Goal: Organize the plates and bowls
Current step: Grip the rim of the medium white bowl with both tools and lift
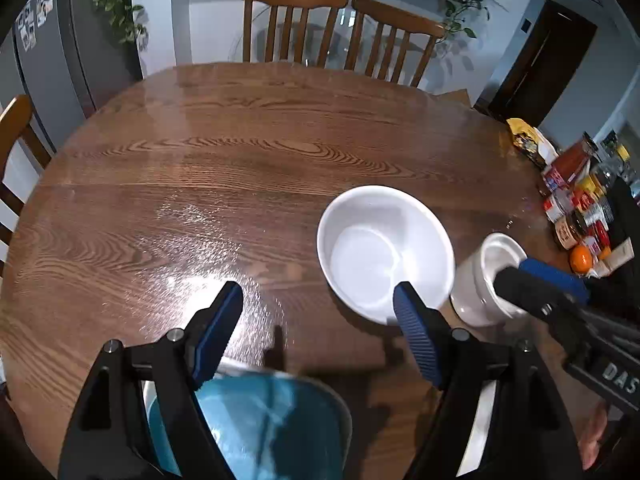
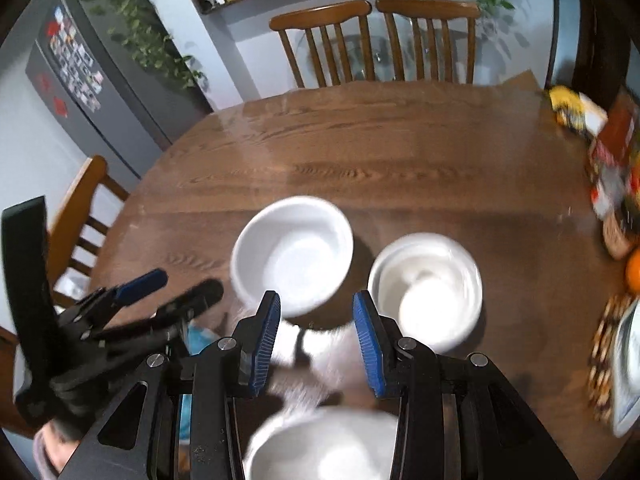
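A wide white bowl (image 1: 386, 252) (image 2: 294, 252) sits on the wooden table (image 1: 240, 168). To its right stands a smaller, taller white bowl (image 1: 486, 280) (image 2: 426, 288). My left gripper (image 1: 318, 316) is open and empty above a blue plate (image 1: 256, 424) at the table's near edge; it also shows at the left of the right wrist view (image 2: 176, 284). My right gripper (image 2: 316, 316) is open, above another white bowl (image 2: 320, 448) that is blurred. In the left wrist view its fingers (image 1: 536, 280) are at the smaller bowl's rim.
Jars, packets and an orange (image 1: 580, 258) crowd the table's right edge. A patterned item with a white dish (image 2: 624, 364) lies at the right. Wooden chairs (image 1: 292, 24) stand at the far side and one (image 2: 80, 216) at the left.
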A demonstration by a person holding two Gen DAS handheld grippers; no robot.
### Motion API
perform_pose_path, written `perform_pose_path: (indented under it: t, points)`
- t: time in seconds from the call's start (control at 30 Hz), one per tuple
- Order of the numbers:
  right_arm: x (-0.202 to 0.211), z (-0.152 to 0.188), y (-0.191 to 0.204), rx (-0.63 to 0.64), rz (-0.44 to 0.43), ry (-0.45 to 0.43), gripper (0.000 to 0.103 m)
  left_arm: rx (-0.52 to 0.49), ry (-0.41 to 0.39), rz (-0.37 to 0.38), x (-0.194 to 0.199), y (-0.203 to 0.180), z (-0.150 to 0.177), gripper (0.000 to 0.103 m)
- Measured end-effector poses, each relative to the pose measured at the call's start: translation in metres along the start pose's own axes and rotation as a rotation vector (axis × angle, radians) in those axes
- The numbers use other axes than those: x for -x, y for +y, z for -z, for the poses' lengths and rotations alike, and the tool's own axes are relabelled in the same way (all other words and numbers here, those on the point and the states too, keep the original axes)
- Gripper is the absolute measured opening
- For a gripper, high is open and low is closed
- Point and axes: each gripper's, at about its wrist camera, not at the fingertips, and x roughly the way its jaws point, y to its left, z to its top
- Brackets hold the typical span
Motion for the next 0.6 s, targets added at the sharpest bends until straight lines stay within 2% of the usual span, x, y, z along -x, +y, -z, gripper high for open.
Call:
perform_pose_path:
  t: [0.2,0.37,0.53,0.6]
  points:
    - [-0.041,-0.026,0.002,0.041,0.052,0.069,0.039,0.032,0.068,0.041,-0.028,0.007,-0.011,0.071]
    - [-0.060,-0.032,-0.001,0.062,0.035,0.128,0.039,0.007,0.092,0.035,-0.037,0.006,-0.013,0.065]
    - [-0.072,-0.033,0.000,0.057,0.044,0.152,0.039,0.002,0.124,0.050,-0.045,0.004,-0.013,0.042]
    - [-0.075,-0.033,0.000,0.060,0.064,0.154,0.031,-0.007,0.143,0.062,-0.049,0.002,-0.012,0.020]
